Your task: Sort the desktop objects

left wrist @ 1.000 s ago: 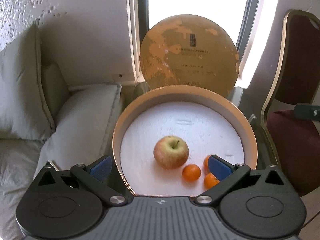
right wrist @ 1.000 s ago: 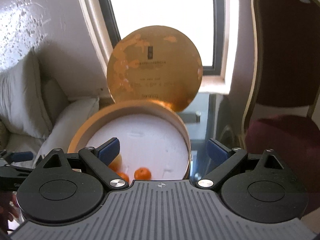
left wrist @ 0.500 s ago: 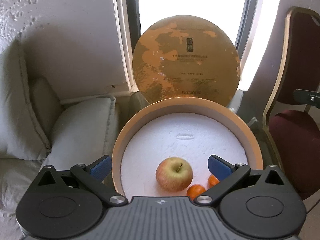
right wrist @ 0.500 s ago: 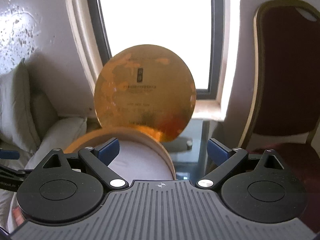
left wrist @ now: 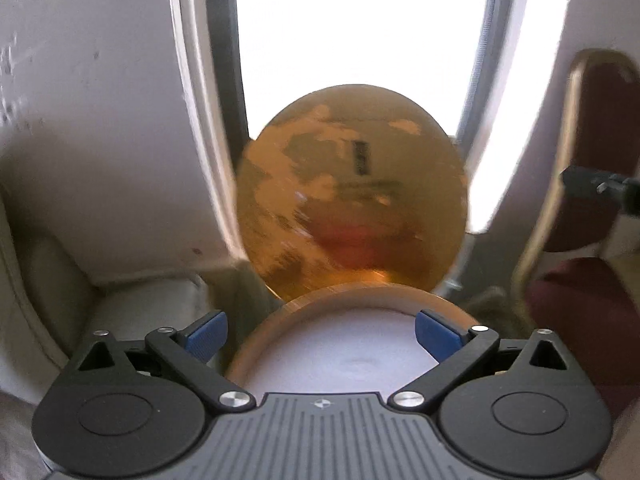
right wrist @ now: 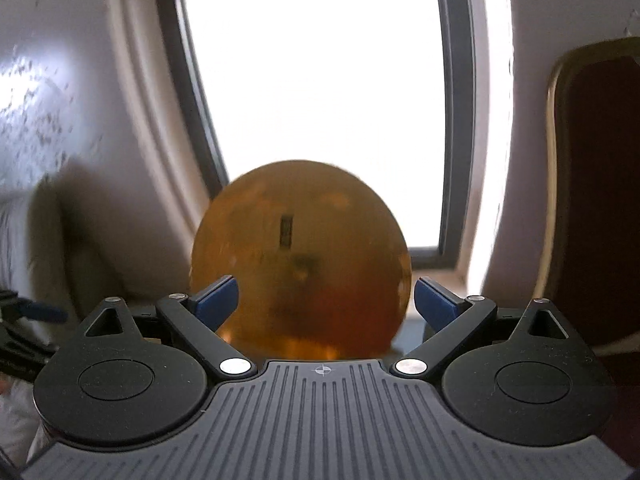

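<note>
With both tools spread wide and empty, nothing is gripped: left tool (left wrist: 322, 330) sits over the round box (left wrist: 304, 304), right tool (right wrist: 325, 302) faces the lid (right wrist: 300, 256). Lid stands upright behind the box against the window (right wrist: 320, 100), likely propped there to keep the box open for loading. Frames are blurred; box contents hidden below the tool body.
</note>
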